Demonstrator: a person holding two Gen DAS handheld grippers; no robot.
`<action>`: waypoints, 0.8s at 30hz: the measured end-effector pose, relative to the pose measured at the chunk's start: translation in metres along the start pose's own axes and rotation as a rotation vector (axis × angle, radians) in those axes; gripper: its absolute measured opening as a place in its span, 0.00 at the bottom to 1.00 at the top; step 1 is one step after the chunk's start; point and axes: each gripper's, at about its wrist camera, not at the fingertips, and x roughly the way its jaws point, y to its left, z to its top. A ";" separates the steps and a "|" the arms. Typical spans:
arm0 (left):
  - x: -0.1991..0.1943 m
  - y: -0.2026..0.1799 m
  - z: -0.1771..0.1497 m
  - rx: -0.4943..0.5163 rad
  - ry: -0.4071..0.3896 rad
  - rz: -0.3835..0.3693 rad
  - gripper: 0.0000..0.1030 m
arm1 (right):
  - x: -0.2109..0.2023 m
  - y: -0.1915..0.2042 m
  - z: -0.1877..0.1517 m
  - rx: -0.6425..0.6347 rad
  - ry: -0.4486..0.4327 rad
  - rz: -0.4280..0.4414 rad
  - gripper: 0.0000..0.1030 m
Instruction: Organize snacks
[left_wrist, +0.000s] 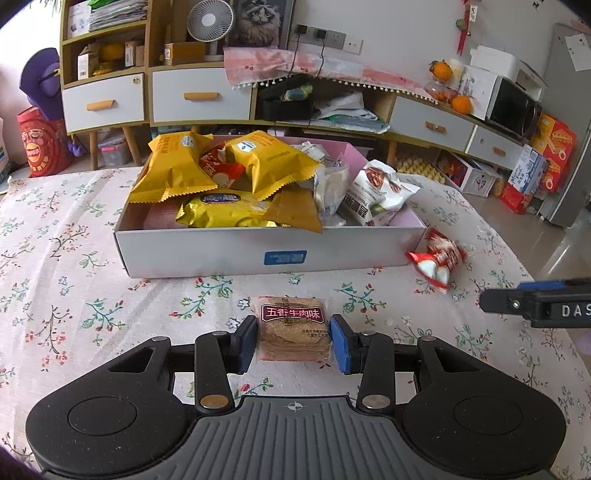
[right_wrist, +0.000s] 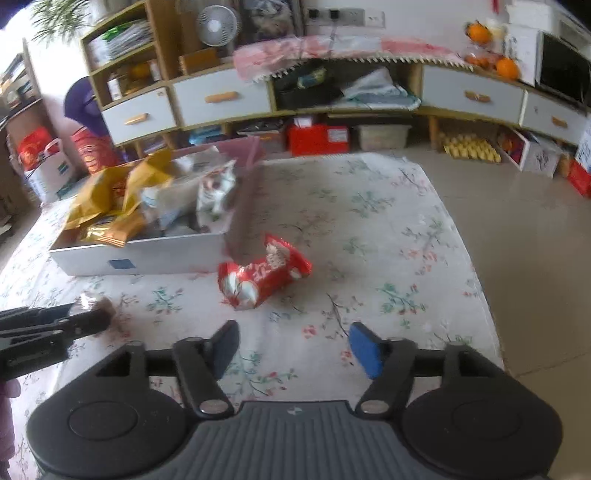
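Box (right_wrist: 140, 254) contents blurred, unreadable

Surface (left_wrist: 74, 258) under a floral cloth. Far centre: open box (left_wrist: 221, 254) of snacks. Just right of it: red packet (left_wrist: 437, 258). Near centre: brown biscuit pack (left_wrist: 291, 328).

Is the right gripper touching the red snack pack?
Apart. The right wrist view shows the right gripper open, with bare tablecloth between its fingertips and the red snack pack lying farther ahead beside the box.
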 end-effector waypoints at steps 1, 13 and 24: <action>0.000 0.000 -0.001 -0.001 0.002 -0.002 0.38 | 0.002 0.003 0.001 -0.005 -0.010 -0.002 0.58; -0.002 0.000 -0.001 0.000 0.002 -0.006 0.38 | 0.043 0.022 0.025 0.083 -0.065 0.008 0.64; -0.005 0.018 0.000 -0.020 0.012 0.001 0.38 | 0.055 0.031 0.017 0.054 -0.013 -0.051 0.33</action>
